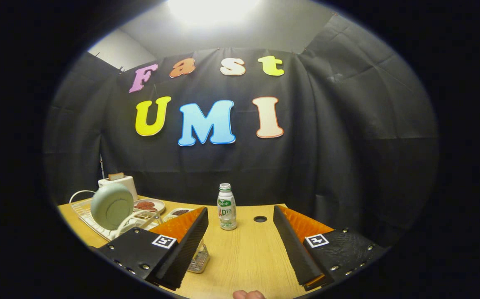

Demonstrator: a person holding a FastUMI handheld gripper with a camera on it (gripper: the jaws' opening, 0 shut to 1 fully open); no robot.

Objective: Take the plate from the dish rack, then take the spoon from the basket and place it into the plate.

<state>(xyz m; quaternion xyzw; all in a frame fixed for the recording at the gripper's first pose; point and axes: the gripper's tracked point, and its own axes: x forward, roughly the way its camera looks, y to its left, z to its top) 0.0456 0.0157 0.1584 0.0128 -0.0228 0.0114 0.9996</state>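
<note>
Gripper view shows the gripper [240, 232] spread wide and holding nothing; the plate [112, 206] stands on edge in the dish rack [85, 214], well off left of the fingers.

Tongs [240, 245]: ribbed inner faces, square marker tags, screws along mounts (jaws apart).

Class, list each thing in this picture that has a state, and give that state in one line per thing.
gripper: fingers open, nothing between them.
plate: upright on edge in the dish rack.
bottle: standing upright, cap on, beyond the fingers.
toaster: bread sticking up from the slot.
</note>
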